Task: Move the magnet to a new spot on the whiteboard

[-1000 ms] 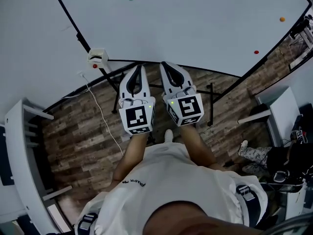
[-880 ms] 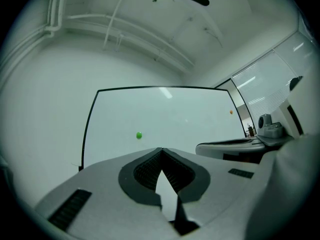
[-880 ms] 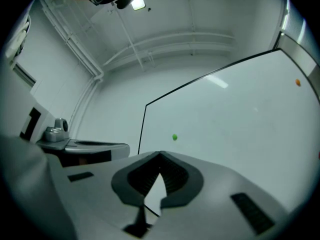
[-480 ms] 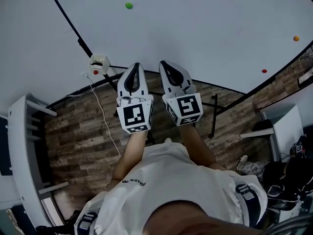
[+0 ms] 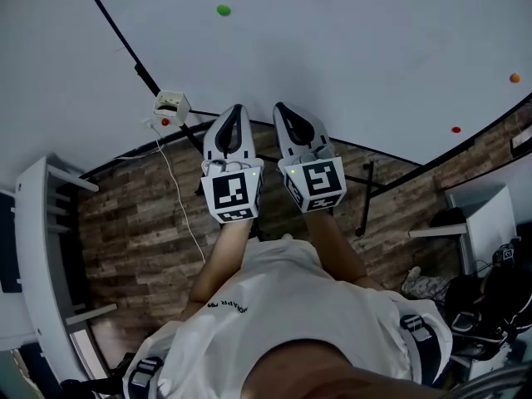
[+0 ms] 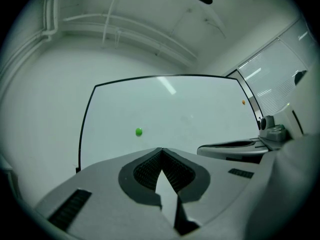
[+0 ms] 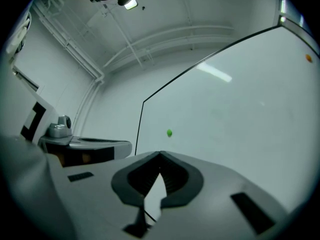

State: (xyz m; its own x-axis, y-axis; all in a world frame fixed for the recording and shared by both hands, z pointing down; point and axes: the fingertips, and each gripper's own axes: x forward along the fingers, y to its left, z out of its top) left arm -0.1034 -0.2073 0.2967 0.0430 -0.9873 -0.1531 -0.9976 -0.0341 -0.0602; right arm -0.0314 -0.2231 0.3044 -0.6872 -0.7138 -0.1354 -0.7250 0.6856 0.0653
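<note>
The whiteboard fills the top of the head view. A small green magnet sticks to it at the upper left, also seen as the green magnet in the left gripper view and as the green magnet in the right gripper view. My left gripper and right gripper are held side by side below the board, well short of the magnet. Both point at the board. The left gripper is shut and holds nothing. The right gripper is shut and empty too.
An orange magnet and a red magnet sit near the board's right edge. A white wall box with a cable hangs at the left. The board's stand leg, a white shelf and a white table stand on the wooden floor.
The head view has shifted a little, so the green magnet sits lower and the orange and red magnets further right. Both grippers stay shut, side by side.
</note>
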